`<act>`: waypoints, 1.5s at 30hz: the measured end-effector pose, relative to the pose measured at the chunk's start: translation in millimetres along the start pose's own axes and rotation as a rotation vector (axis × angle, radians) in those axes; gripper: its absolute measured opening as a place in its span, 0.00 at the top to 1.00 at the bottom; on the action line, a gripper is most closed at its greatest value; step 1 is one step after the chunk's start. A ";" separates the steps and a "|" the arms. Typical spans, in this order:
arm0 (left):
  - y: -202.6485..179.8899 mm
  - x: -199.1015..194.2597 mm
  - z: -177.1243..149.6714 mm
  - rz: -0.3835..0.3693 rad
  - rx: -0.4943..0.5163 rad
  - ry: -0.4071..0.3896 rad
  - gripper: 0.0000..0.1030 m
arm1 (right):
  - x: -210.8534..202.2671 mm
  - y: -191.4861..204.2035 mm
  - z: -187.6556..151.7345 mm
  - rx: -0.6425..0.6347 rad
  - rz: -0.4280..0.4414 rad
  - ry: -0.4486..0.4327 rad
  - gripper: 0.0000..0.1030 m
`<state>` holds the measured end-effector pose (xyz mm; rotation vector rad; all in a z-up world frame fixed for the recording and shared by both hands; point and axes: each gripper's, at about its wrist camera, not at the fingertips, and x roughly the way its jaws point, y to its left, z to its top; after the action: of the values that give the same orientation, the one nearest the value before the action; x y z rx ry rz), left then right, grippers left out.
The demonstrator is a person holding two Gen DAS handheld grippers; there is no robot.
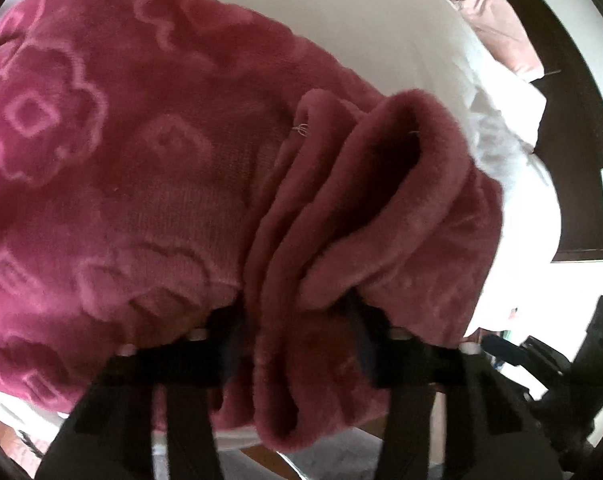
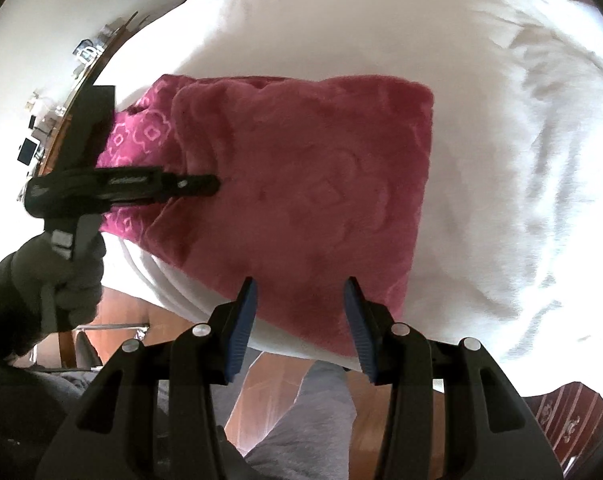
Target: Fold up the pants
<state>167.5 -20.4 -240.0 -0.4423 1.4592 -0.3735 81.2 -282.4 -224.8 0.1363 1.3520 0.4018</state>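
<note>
The magenta fleece pants (image 2: 301, 184), embossed with a flower pattern, lie folded in a thick rectangle on a white bed (image 2: 481, 120). My left gripper (image 1: 297, 312) is shut on a bunched fold of the pants (image 1: 121, 160), and the cloth hides most of its fingers. The right wrist view shows that gripper (image 2: 197, 185) coming in from the left, held by a gloved hand (image 2: 69, 276), with its tips on the fold's left side. My right gripper (image 2: 301, 292) hovers over the near edge of the pants, its blue pads (image 2: 245, 320) apart and nothing pinched between them.
White bedding spreads right of and beyond the pants. Wood floor (image 2: 117, 312) and the person's grey-trousered legs (image 2: 313, 420) lie below the bed's near edge. A desk with small items (image 2: 33, 136) stands far left. A pink cloth (image 1: 497, 28) lies at the bed's far side.
</note>
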 end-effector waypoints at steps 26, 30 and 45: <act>103.8 -79.7 -6.0 0.100 -0.061 -0.136 0.75 | 23.1 41.1 79.6 -0.016 -0.063 -0.073 0.56; 107.2 -72.9 -1.3 0.101 -0.093 -0.134 0.68 | 48.8 44.7 110.4 -0.020 -0.099 -0.068 0.56; 98.7 -103.6 -9.1 0.203 -0.065 -0.154 0.45 | 81.1 37.5 132.5 -0.010 -0.156 -0.017 0.56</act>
<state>147.7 116.1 -200.8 -0.3627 1.3541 -0.1280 214.7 -201.0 -257.9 0.0256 1.3337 0.2755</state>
